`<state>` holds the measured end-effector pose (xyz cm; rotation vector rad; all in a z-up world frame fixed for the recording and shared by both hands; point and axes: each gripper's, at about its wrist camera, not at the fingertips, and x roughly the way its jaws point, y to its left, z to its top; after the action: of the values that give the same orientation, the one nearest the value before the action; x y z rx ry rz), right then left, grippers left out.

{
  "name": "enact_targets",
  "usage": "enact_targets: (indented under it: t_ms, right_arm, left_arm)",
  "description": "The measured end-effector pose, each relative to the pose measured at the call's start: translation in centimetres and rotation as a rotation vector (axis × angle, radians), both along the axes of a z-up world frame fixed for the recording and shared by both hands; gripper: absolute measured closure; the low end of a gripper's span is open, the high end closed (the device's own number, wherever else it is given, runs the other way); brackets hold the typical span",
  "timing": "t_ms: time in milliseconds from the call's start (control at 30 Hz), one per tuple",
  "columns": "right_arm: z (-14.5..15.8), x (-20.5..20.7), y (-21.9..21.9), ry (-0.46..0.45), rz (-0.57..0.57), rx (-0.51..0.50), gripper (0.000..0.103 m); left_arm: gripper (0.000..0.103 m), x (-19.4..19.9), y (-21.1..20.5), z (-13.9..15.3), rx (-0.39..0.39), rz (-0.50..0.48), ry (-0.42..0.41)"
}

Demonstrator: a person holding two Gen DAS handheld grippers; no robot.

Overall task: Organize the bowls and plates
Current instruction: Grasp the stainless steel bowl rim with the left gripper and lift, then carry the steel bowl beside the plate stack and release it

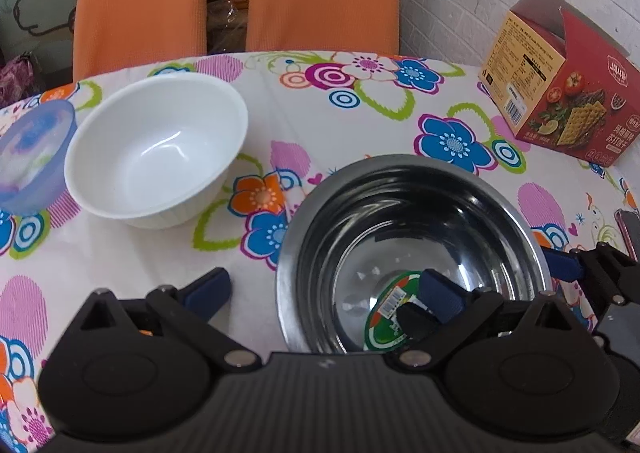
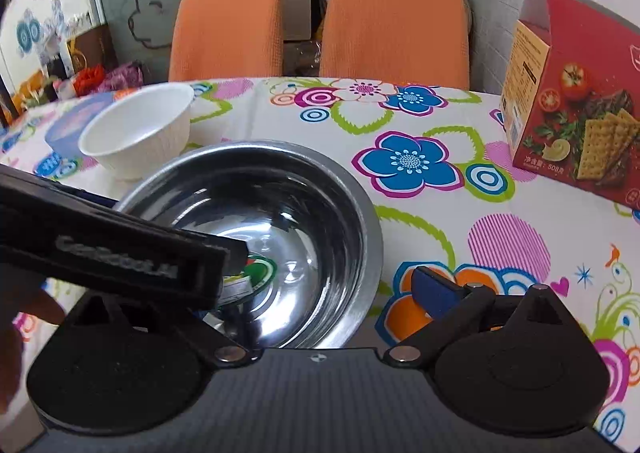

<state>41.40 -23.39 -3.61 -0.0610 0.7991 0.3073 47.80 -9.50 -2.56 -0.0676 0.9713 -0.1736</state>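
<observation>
Steel bowl (image 1: 416, 237) rim sits between both wide-open tongs, left (image 1: 324, 293) and right (image 2: 328, 289) (neither gripping).

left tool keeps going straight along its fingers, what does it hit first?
Probably the steel bowl. The left tool is open, its right finger already over the bowl's inside and its left finger over bare tablecloth. The white bowl lies further off to the left. Depth is unclear.

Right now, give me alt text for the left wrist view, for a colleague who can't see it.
The open left gripper straddles the near rim of a steel bowl on a flowered tablecloth, one finger inside over a green sticker. A white bowl and blue bowl sit left; a cracker box far right.
</observation>
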Motion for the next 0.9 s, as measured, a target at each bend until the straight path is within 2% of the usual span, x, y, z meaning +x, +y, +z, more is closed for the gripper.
enact_targets:
  t_ms: [133, 167, 200, 233, 267, 300, 467, 600, 900]
  right_arm:
    - [-0.3, -0.4, -0.1, -0.013, -0.009, -0.002, 0.016]
    - [-0.3, -0.4, 0.1, -0.013, 0.007, 0.002, 0.016]
    - [-0.3, -0.5, 0.4, -0.010, 0.041, 0.014, 0.017]
    - [-0.2, -0.6, 0.9, -0.005, 0.067, 0.020, 0.019]
    - [0.0, -0.8, 1.5, 0.000, 0.079, 0.026, 0.020]
    - [0.3, -0.9, 1.9, 0.010, 0.095, 0.043, 0.018]
    - [1.3, -2.6, 3.6, 0.018, 0.101, 0.017, 0.018]
    - [2.1, -5.5, 4.6, -0.001, 0.103, -0.006, 0.017]
    - [2.8, -14.4, 7.9, -0.051, 0.120, 0.043, 0.015]
  left_arm:
    - [0.006, -0.1, 0.0, -0.1, 0.004, -0.003, -0.010]
    - [0.015, -0.3, -0.3, 0.0, 0.032, -0.005, -0.015]
    - [0.030, -0.4, -0.8, 0.1, 0.083, -0.013, -0.025]
    - [0.040, -0.6, -1.0, 0.3, 0.097, -0.031, -0.036]
    - [0.060, -0.7, -1.1, 0.6, 0.086, -0.052, -0.025]
    - [0.067, -0.8, -1.0, 0.8, 0.076, -0.067, -0.006]
    - [0.067, -2.2, 1.2, 1.3, 0.006, -0.051, 0.046]
    - [0.067, -5.2, 2.4, 1.7, -0.027, -0.074, 0.065]
    - [0.068, -15.1, 6.0, 2.7, 0.002, -0.078, 0.016]
